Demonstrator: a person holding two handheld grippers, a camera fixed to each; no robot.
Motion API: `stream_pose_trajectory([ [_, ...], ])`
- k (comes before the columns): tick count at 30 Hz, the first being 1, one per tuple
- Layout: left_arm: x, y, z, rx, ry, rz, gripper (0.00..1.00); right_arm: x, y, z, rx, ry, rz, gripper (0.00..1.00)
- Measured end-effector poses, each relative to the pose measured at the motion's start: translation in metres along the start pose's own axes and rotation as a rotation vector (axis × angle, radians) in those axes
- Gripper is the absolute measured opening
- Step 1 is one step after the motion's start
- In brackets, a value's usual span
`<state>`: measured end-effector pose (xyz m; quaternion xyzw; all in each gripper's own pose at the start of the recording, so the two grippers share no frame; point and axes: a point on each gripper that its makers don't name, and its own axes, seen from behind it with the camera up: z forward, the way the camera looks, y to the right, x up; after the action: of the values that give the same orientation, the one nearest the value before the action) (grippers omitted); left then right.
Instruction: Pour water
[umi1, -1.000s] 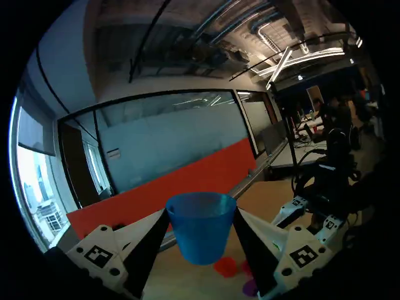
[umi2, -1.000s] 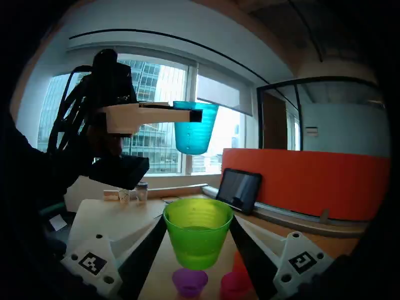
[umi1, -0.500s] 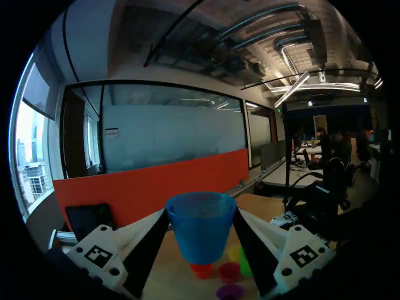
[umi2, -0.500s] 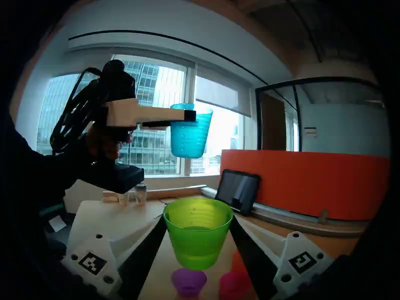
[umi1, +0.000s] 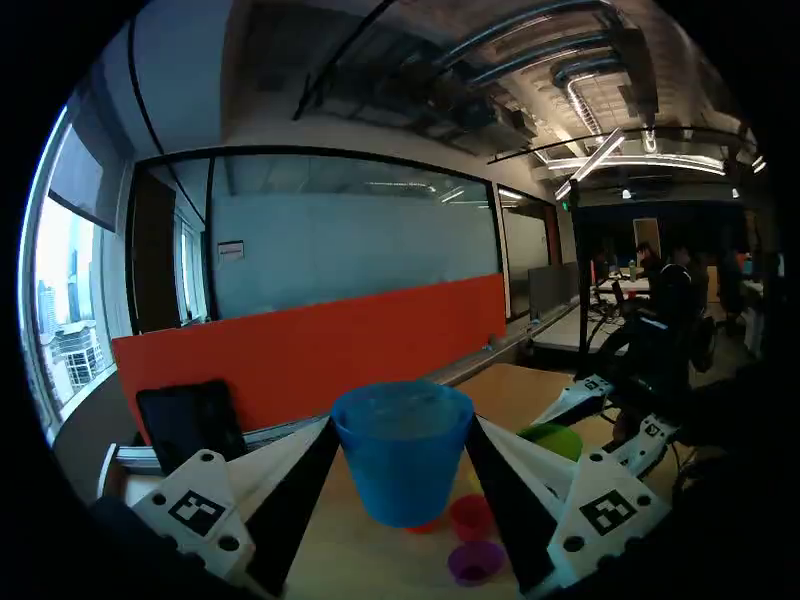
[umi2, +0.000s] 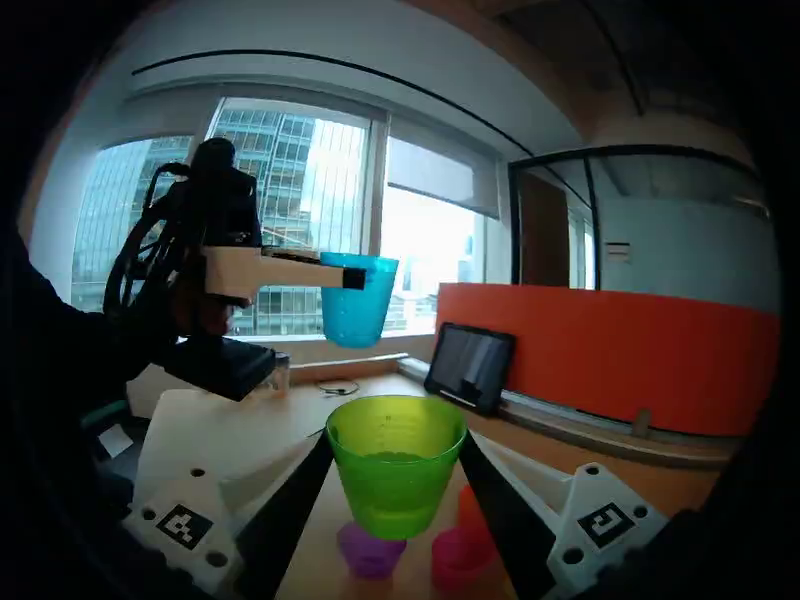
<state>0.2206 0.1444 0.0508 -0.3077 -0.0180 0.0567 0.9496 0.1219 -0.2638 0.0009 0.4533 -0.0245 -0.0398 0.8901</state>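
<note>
The wooden counter (umi2: 330, 400) runs across the lower half of both views. Behind it, an orange partition (umi2: 640, 360) stands at the right of the right gripper view. A dark tablet (umi2: 470, 365) leans in front of the partition, near the centre of the frame.

The left tongs (umi1: 401, 425) are closed on a blue cup (umi1: 402, 460), with one finger pressing on each side of it. The cup is upright, at the lower centre of the left gripper view. In the right gripper view this cup hangs at the centre left, above the counter and higher than the green cup (umi2: 396, 470).

The right tongs (umi2: 396, 445) grip the green cup in the same way, with both fingers against its wall. This cup is upright at the lower centre of the right gripper view, and a liquid level seems to show inside it. I cannot tell if it touches the counter.

Below the green cup, at the bottom of the frame, stand three small cups: a purple cup (umi2: 368, 550), a pink cup (umi2: 455, 560) and an orange cup (umi2: 470, 505).
</note>
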Motion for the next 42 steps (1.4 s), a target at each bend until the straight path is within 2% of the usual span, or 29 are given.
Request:
stream_pose_trajectory([
  [6, -0.031, -0.008, -0.005, 0.018, -0.043, 0.007, 0.87, -0.006, 0.010, -0.009, -0.017, -0.032, 0.001, 0.91],
  [17, -0.079, -0.007, -0.015, 0.009, -0.120, 0.006, 0.87, -0.025, 0.020, -0.026, -0.027, -0.105, 0.012, 0.91],
  [42, -0.172, 0.019, -0.026, -0.051, -0.298, 0.014, 0.88, -0.081, 0.016, -0.046, 0.014, -0.279, 0.027, 0.91],
])
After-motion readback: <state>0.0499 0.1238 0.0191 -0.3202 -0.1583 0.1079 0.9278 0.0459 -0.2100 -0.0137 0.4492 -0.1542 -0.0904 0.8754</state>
